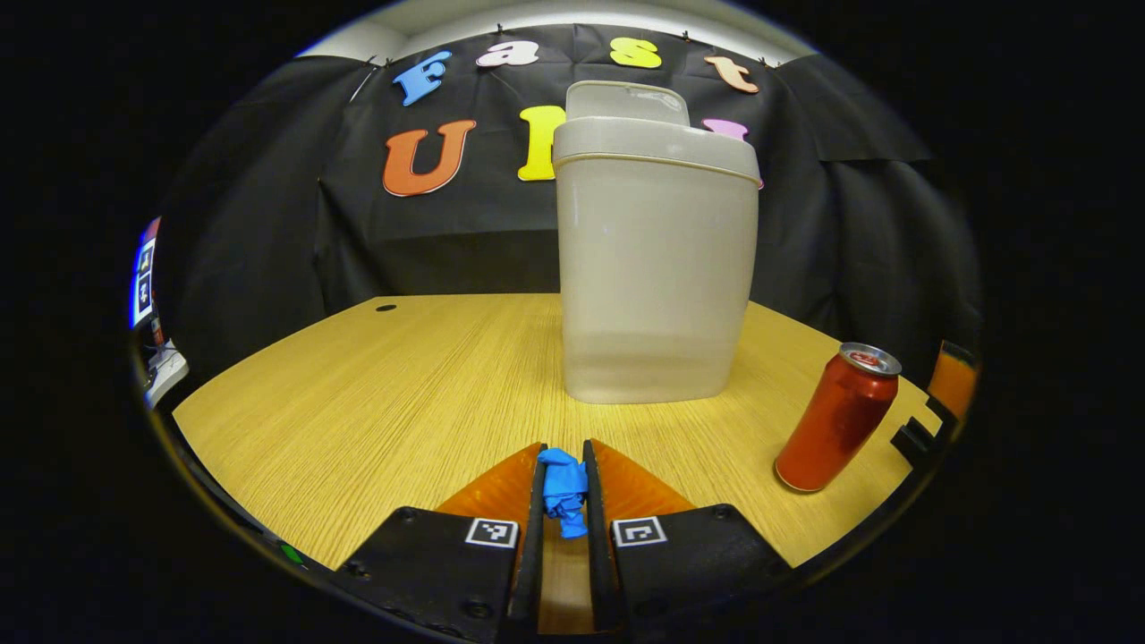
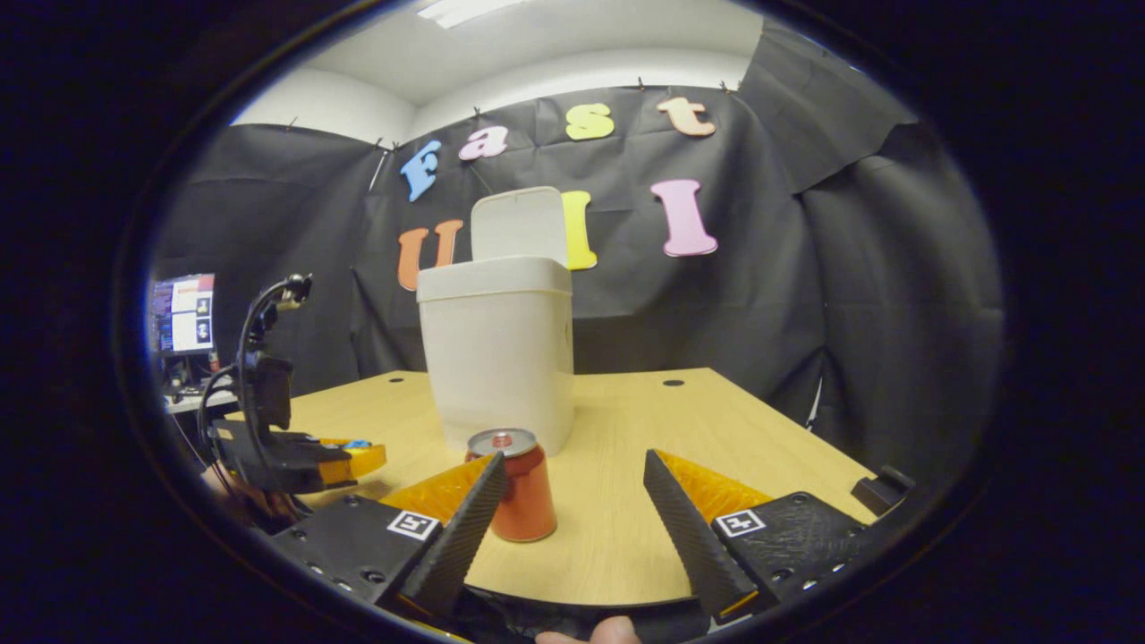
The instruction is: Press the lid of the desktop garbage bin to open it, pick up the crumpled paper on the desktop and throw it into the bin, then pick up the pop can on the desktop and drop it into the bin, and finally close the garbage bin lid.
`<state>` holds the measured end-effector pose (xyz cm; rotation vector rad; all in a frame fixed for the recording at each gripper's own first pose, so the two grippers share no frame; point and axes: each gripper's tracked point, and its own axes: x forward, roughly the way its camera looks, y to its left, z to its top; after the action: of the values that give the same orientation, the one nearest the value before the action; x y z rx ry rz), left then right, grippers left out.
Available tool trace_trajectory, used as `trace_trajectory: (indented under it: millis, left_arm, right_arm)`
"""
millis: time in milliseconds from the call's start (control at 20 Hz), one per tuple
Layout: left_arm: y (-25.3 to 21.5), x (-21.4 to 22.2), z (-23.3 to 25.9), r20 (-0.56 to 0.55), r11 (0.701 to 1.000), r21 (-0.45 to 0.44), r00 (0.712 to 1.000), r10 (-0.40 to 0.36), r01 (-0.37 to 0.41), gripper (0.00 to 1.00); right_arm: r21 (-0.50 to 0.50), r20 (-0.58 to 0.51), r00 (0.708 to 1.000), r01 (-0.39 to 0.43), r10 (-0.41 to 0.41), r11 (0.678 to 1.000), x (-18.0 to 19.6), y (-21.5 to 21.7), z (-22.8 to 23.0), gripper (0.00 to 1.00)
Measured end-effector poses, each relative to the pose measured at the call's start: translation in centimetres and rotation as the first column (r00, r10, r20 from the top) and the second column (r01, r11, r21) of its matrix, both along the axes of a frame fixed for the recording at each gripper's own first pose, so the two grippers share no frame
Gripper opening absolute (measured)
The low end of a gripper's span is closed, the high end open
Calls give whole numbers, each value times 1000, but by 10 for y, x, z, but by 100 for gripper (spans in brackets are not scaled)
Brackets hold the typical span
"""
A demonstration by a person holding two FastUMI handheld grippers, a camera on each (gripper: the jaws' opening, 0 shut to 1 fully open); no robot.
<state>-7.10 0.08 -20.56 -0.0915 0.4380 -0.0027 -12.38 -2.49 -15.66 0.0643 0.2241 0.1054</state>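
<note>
Blue paper pinched, bin lid up
Left gripper point(image 1: 564, 487) clamps crumpled blue paper point(image 1: 564, 501); right gripper point(image 2: 572, 501) gapes empty near the red can point(image 2: 521, 487).

- Left tongs point(image 1: 564, 487) clamp the blue crumpled paper point(image 1: 564, 492) above the desk point(image 1: 376, 394).
- Bin point(image 1: 657, 268) ahead, lid point(image 1: 626, 100) up.
- Red can point(image 1: 836, 419) stands right.

You have one garbage bin point(image 1: 657, 268) on the table point(image 1: 376, 394), with one lid point(image 1: 626, 100) standing up at its back. One pop can point(image 1: 836, 420) stands near it. One crumpled paper point(image 1: 563, 490) is there, a blue wad. Two grippers are at work: the left gripper point(image 1: 564, 492) and the right gripper point(image 2: 572, 501). The tabletop has two small round holes point(image 2: 673, 383).
</note>
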Motion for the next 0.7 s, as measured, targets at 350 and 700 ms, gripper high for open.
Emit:
trace_trajectory:
  millis: [350,700]
  left_arm:
    - [9,0,16,34,1000,-16,999,11,-10,24]
    - [23,7,21,44,999,-28,999,26,-24,25]
  right_arm:
    - [-49,-128,991,-46,40,998,7,27,-49,96]
    - [-46,-202,978,-69,58,997,27,43,-74,96]
